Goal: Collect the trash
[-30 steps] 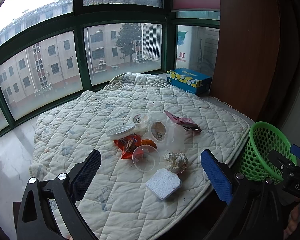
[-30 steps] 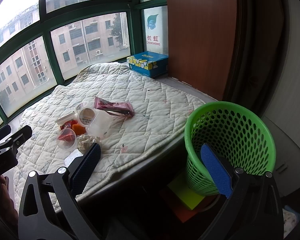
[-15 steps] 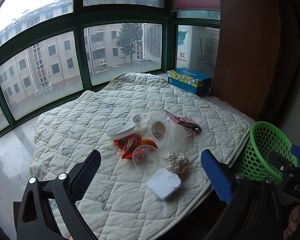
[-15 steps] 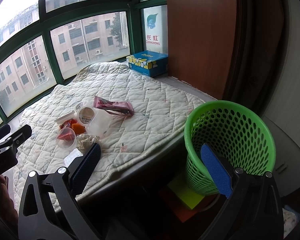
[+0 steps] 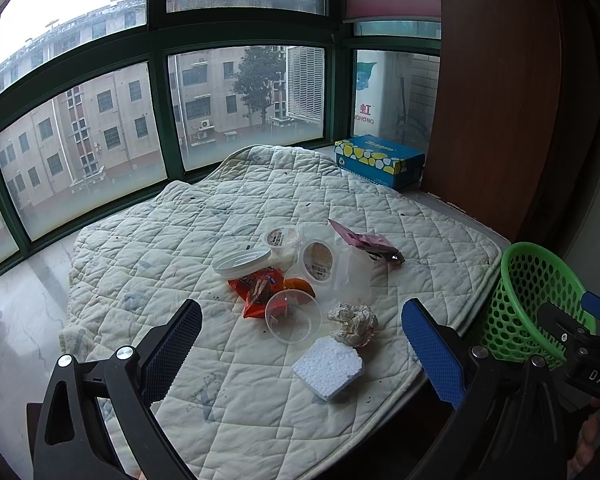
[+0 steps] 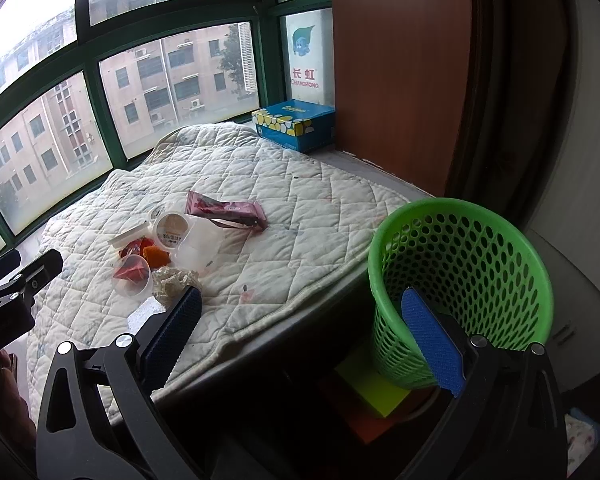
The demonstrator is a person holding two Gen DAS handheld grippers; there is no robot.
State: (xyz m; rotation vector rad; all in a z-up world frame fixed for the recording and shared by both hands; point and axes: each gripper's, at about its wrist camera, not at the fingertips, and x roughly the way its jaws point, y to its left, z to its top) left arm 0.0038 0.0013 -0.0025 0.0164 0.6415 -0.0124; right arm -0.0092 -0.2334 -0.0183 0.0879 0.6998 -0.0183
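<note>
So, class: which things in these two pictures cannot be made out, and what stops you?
- Green basket floor: right view, hidden by its own wall and the right gripper.
- White foam block: right view, partly behind a finger.
- Cup label print: left view, too small.
- Green basket: left view, partly behind the right gripper.

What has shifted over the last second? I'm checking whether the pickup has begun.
Nothing visibly changed. The left claw and right claw both hang open and empty, the crumpled white paper ball and white foam block lie untouched on the quilted cream mat, and the green mesh plastic basket stands beside it.
</note>
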